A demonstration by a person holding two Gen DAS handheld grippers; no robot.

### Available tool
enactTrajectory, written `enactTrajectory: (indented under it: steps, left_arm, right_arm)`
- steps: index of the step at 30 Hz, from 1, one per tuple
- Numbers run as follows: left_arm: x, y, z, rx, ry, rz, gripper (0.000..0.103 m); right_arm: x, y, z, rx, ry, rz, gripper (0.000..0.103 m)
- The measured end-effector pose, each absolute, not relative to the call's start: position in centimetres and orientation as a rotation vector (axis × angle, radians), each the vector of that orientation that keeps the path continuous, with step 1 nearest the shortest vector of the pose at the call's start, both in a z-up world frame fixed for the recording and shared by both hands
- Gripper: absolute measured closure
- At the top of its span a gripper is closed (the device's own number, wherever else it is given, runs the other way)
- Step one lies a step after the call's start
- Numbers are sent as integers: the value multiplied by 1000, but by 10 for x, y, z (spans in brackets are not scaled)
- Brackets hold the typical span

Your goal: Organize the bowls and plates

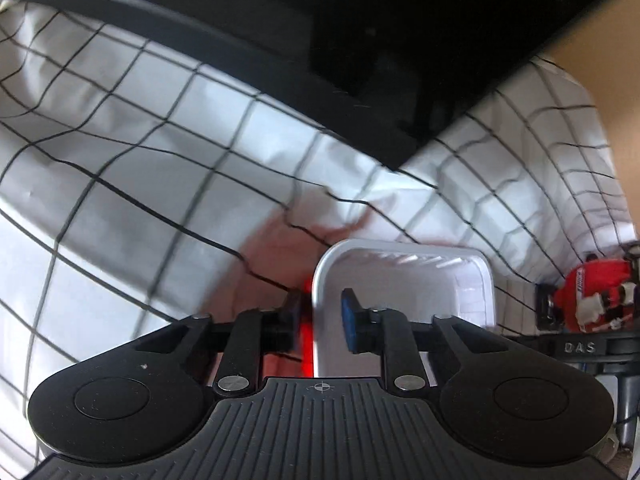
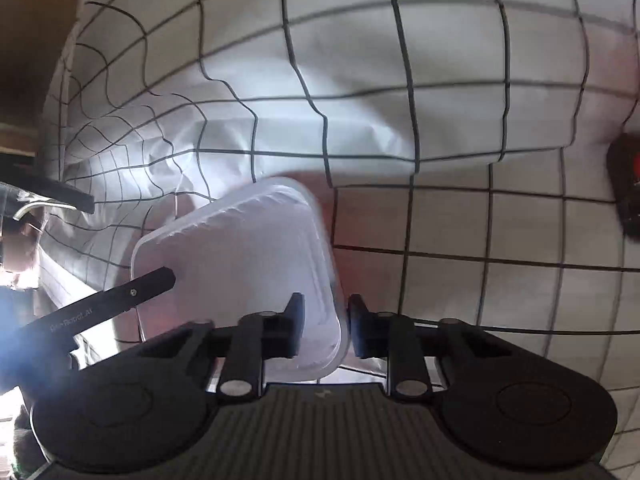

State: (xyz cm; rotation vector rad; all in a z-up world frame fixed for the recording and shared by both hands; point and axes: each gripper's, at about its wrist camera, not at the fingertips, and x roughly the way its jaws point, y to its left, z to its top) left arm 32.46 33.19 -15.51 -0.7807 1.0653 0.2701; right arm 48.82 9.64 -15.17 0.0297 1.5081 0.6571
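Note:
A white rectangular plastic bowl (image 1: 404,300) is held above a white cloth with a black grid (image 1: 120,152). My left gripper (image 1: 320,316) is shut on the bowl's left rim, one finger outside and the blue-padded one inside. In the right wrist view the same bowl (image 2: 240,264) shows tilted, and my right gripper (image 2: 325,328) is shut on its right rim. The left gripper's finger (image 2: 136,292) reaches onto the bowl's far side in that view.
A large black flat object (image 1: 400,40) lies on the cloth at the upper right of the left wrist view. The right gripper's red-and-black body (image 1: 592,296) shows at the right edge. A dark object with a red spot (image 2: 628,188) sits at the right edge.

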Motion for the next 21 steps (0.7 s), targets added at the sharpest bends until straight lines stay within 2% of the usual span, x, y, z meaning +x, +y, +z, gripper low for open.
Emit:
enactTrajectory:
  steps: [11,16,21]
  left_arm:
    - [275,265,-20,-579,890,169,77]
    - [256,227,-7,-523,927,80,76]
    - [242,195,-31,-520,1010,-7,75]
  right_arm:
    - [436,37,-16,13,1135,710,78]
    - [416,-2,15,17,1057,670,77]
    - [406,-15,22,38,1012,651,77]
